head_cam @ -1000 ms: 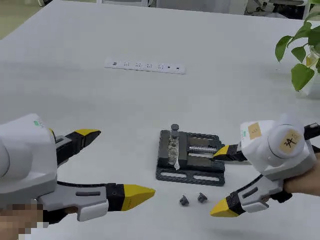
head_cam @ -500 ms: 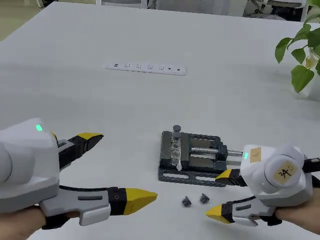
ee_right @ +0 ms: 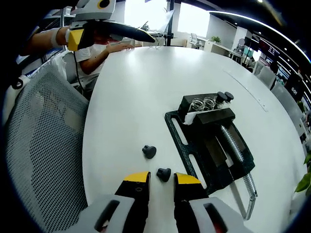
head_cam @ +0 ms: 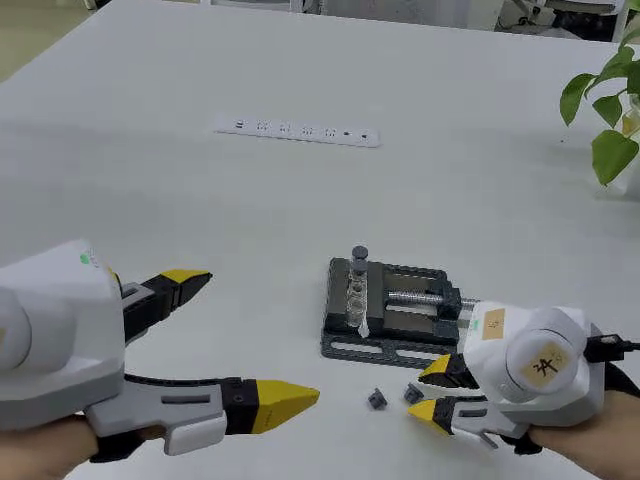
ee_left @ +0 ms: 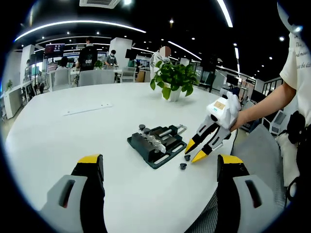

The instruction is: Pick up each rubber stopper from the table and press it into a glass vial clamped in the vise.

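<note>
Jaws of the right gripper (ee_right: pixel 162 178) stand narrow, tips low over the table (ee_right: pixel 126 97). 1 rubber stopper (ee_right: pixel 164 174) lies between them at the very tips. A sliver of gap shows on either side, so I judge it bracketed, not yet clamped. Jaws of the left gripper (head_cam: pixel 240 340) stand wide and hold nothing, well apart from the work.

A 2nd stopper (ee_right: pixel 149 151) rests on the table just beyond the 1st, on the side away from the vise (ee_right: pixel 214 145) (both lie loose near the vise's base). The vise clamps a row of glass vials (ee_right: pixel 201 103). The 2 at the far end appear capped by dark tops, and the nearer ones look open.

Governing relation: the bracketed stopper sits dead ahead along the right jaws' line, and the right gripper is much the nearer of the 2. Which way its plug end points is too small to tell. Judgement: closing should take it. The open vials then lie forward and to the right in the right gripper view.
</note>
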### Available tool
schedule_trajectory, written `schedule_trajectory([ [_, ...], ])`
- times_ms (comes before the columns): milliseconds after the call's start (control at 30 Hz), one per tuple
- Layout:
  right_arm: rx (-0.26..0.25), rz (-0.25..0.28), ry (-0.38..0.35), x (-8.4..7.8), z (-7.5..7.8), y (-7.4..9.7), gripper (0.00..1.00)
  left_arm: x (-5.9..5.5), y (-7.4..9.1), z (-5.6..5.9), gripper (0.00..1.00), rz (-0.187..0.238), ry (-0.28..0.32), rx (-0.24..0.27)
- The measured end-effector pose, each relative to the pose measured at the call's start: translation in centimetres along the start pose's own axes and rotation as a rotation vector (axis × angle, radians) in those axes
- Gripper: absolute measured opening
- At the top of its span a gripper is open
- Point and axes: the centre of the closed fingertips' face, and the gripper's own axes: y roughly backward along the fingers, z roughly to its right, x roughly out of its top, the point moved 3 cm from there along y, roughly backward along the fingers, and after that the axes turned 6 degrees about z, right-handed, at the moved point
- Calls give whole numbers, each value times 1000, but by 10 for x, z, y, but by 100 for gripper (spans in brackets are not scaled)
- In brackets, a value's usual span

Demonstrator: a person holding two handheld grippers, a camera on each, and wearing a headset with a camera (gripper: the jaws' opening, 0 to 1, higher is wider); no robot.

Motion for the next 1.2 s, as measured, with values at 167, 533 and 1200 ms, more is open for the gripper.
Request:
schedule_trajectory([
  [167, -20, -1, 30, 1, 1, -2, 9, 0, 0, 0, 97, 2, 0, 2],
  [533, -21, -10, 66, 2, 2, -6, 6, -1, 0, 1, 97, 1, 5, 5],
  [1200, -4, 17, 115, 5, 5, 4, 5, -4, -7, 11, 94, -2, 39, -28],
])
